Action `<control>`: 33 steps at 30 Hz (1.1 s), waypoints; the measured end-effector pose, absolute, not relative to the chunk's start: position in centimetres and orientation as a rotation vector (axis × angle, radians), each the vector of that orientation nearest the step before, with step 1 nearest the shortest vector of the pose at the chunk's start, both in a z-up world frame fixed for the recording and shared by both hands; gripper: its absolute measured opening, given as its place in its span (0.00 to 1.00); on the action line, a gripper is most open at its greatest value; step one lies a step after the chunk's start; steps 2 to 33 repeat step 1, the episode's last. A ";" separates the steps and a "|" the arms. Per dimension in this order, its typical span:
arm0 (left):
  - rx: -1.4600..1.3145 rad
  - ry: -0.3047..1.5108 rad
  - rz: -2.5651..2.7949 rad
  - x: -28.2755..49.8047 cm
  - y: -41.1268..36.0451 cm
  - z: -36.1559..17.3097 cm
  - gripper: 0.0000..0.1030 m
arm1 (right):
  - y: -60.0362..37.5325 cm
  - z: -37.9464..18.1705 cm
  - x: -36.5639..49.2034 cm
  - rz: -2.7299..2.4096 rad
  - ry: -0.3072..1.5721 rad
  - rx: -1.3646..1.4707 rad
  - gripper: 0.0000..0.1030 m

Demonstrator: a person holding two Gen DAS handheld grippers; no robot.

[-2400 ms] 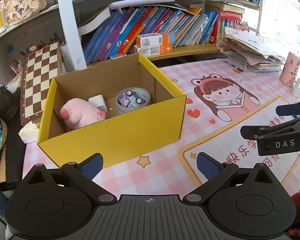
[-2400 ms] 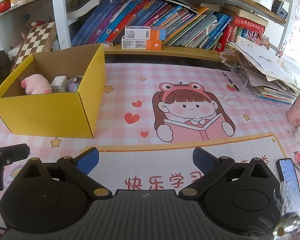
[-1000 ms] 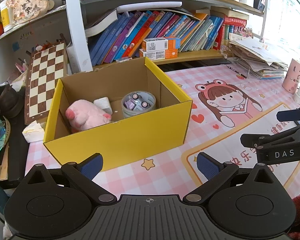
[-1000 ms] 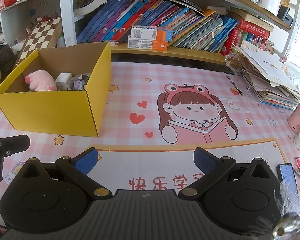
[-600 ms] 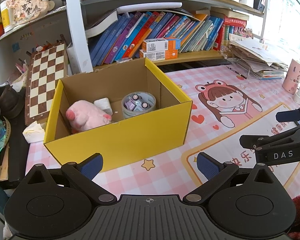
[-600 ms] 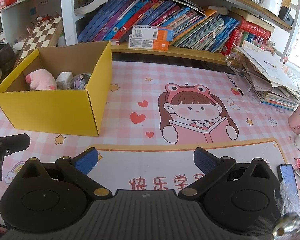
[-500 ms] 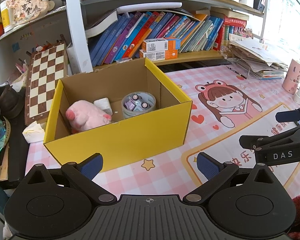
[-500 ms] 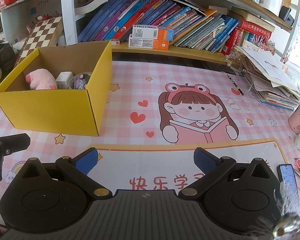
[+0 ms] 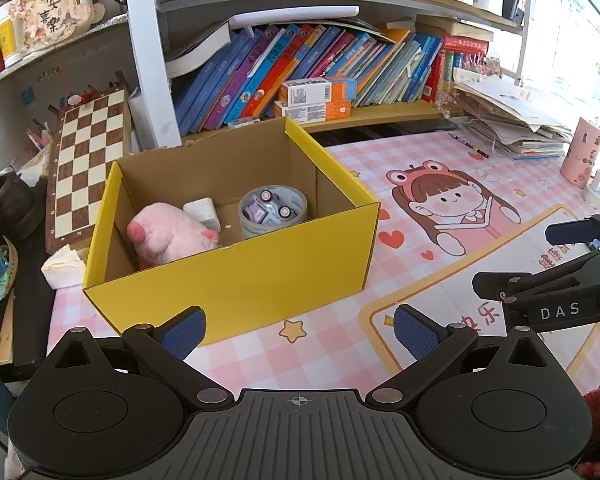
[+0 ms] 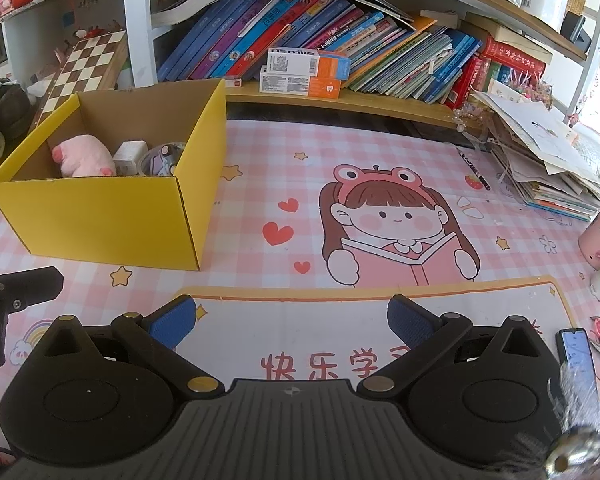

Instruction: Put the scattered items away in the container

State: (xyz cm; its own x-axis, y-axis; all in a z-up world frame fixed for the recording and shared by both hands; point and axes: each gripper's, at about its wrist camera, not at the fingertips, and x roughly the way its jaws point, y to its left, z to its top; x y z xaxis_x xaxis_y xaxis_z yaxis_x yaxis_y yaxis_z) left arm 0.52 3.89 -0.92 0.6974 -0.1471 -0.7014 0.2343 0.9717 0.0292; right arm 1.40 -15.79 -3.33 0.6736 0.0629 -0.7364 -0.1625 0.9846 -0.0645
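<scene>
Tidying looks finished: yellow box at far left of the mat holds pink plush, tape roll and small white box, while left gripper and right gripper gape empty, needing no further pick.

Yellow cardboard box with plain brown inside, pink plush toy with darker pink paw, pink-and-white checked desk mat printed with red hearts, yellow stars and a brown-haired cartoon girl, brown-and-cream chessboard, blue-padded black gripper fingers
</scene>
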 end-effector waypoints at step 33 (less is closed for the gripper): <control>0.118 0.769 -0.214 0.5 3.9 -0.9 0.98 | -15.8 -3.3 1.4 0.128 0.823 -0.128 1.00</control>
